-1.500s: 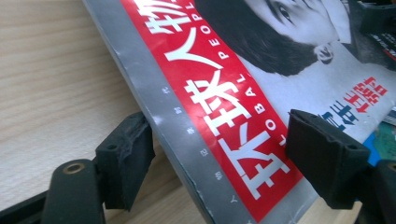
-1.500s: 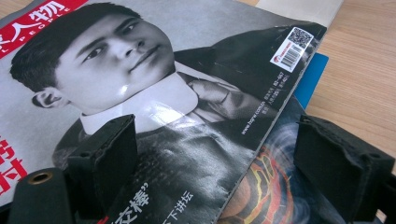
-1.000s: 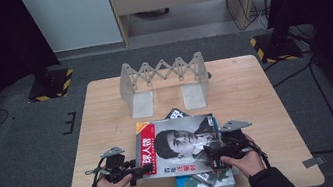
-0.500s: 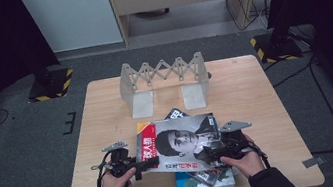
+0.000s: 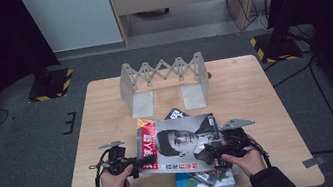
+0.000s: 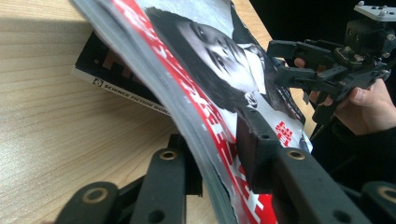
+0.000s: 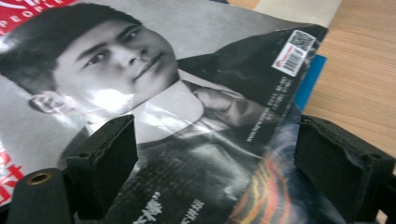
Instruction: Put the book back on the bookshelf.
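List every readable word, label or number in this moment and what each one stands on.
"SCIENCE FICTION WORL": white letters, cut off, on the spine of the black book lying on the table under the magazine.
"PEOPLE": white on the red band of the glossy portrait-cover magazine, top left in the right gripper view.
Barcode sticker on that cover: digits too small to read.
Red and white Chinese characters on the cover: too blurred to read.

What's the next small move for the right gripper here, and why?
Probably close the right gripper on the magazine's near edge. Its jaws stand open over the cover, while the left gripper is clamped on the red spine edge and has it tilted up off the books beneath. A second grip would likely steady the sagging pages.
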`<move>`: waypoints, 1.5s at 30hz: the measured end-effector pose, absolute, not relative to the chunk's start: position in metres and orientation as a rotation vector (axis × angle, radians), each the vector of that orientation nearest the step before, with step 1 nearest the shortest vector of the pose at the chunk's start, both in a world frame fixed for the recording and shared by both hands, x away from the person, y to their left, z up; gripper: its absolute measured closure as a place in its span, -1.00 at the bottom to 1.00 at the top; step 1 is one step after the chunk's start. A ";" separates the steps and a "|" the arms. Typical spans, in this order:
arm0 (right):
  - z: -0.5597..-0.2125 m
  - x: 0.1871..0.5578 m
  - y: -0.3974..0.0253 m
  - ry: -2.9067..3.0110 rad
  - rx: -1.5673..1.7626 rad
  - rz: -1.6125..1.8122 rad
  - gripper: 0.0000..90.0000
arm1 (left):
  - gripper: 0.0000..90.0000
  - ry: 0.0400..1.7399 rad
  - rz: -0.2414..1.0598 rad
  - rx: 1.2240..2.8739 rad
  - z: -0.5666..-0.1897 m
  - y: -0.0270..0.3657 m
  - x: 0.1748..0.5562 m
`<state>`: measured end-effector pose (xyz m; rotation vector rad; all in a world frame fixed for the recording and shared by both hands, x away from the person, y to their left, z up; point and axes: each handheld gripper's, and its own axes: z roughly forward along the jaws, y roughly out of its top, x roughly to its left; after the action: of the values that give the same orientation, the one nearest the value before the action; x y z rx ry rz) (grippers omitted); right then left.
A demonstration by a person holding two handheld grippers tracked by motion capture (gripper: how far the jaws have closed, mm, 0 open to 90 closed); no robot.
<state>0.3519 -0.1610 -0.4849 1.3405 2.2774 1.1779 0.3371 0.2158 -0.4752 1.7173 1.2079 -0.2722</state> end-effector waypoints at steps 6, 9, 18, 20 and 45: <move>-0.482 0.355 -0.171 2.230 1.373 1.175 -0.74 | 0.76 1.229 -0.270 1.679 -0.469 0.217 0.339; -0.480 0.357 -0.179 2.198 1.380 1.177 -0.75 | 0.79 1.234 -0.265 1.663 -0.464 0.217 0.340; -0.478 0.363 -0.209 2.109 1.442 1.119 -0.77 | 0.87 1.222 -0.227 1.643 -0.448 0.215 0.345; -0.479 0.364 -0.215 2.098 1.449 1.099 -0.78 | 0.88 1.227 -0.227 1.634 -0.445 0.215 0.346; -0.495 0.378 -0.263 2.030 1.558 0.908 -0.83 | 0.91 1.148 -0.244 1.447 -0.393 0.222 0.357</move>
<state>0.3776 -0.2631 -0.4953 1.5584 2.0304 0.9080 0.3574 0.2217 -0.3932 1.4466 1.1479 -0.2443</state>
